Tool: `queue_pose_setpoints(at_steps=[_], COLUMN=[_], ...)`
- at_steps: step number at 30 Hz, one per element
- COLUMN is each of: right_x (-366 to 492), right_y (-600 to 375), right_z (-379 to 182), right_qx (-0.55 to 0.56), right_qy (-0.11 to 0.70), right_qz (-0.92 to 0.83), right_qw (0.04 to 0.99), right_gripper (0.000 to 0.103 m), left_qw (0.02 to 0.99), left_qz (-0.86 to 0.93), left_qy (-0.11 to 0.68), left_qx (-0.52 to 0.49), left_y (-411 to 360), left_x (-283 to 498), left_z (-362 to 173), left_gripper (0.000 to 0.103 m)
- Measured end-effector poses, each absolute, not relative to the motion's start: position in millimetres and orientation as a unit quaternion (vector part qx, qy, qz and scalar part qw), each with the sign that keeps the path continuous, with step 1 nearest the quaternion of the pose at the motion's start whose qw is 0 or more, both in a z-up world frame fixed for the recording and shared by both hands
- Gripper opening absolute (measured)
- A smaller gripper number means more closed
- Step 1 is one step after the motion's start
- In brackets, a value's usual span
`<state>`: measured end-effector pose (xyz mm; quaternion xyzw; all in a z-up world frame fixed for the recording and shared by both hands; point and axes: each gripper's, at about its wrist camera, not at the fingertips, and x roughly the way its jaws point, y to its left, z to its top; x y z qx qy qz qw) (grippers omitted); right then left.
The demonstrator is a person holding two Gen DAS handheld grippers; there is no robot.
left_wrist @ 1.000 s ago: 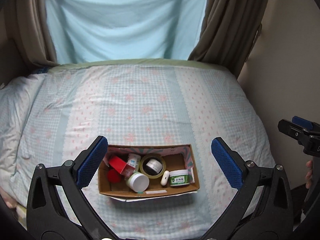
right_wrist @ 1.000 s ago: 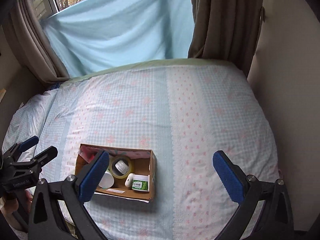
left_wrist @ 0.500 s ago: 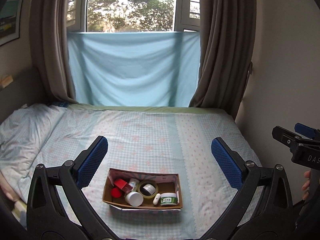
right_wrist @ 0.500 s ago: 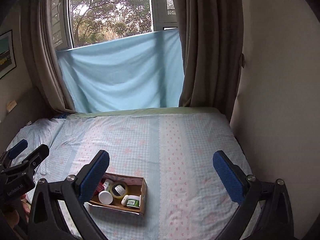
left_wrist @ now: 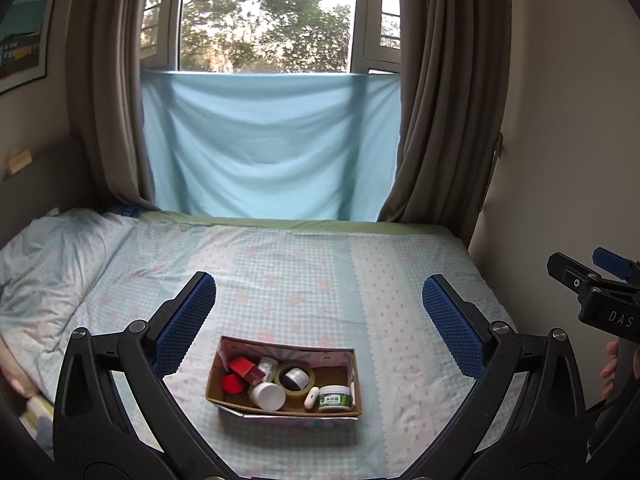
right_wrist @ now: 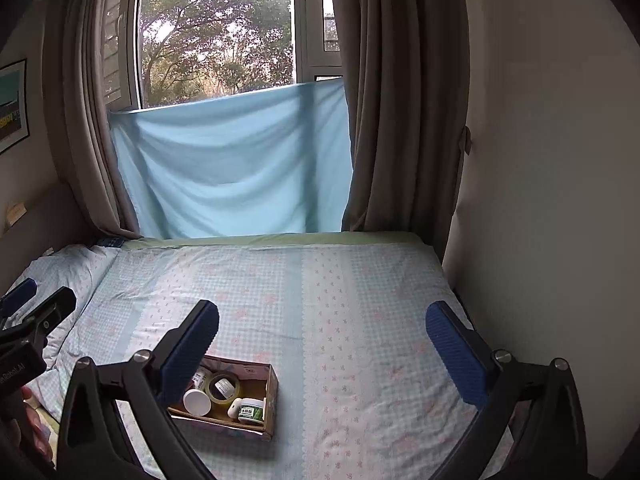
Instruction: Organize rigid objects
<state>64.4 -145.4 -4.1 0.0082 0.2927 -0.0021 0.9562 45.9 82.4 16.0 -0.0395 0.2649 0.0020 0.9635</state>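
**Box sits ahead of the left hand-held gripper**

The cardboard box (left_wrist: 285, 380) of jars lies on the bed (left_wrist: 400, 280), straight ahead and below the left hand-held gripper (left_wrist: 316, 312), long axis crosswise. For the right hand-held gripper (right_wrist: 320, 334) it lies down-left. Both are released, empty; the left looks nearer.

Sitting low and centre on the bed (left_wrist: 320, 280): box (left_wrist: 280, 410) holding tape roll (left_wrist: 296, 376), jars; window (left_wrist: 264, 16) rising behind, upper centre.

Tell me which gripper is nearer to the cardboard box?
Left. The left gripper faces the cardboard box squarely; the right gripper is off to its right.
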Motion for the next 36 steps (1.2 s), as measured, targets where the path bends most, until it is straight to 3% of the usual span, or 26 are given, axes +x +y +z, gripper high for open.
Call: queue_pose_setpoints(at_steps=[36], right_x=[68.3], right_y=[-138.5], right_z=[-1.5], right_qx=[0.004], right_qy=[0.288], right_qz=[-0.002], right_qw=[0.958], right_gripper=[0.103], left_qw=[0.968], left_qz=[-0.003], left_qy=[0.25], left_qx=[-0.027], left_y=[85.4], left_x=[46.3], left_z=[19.4], left_gripper=[0.103])
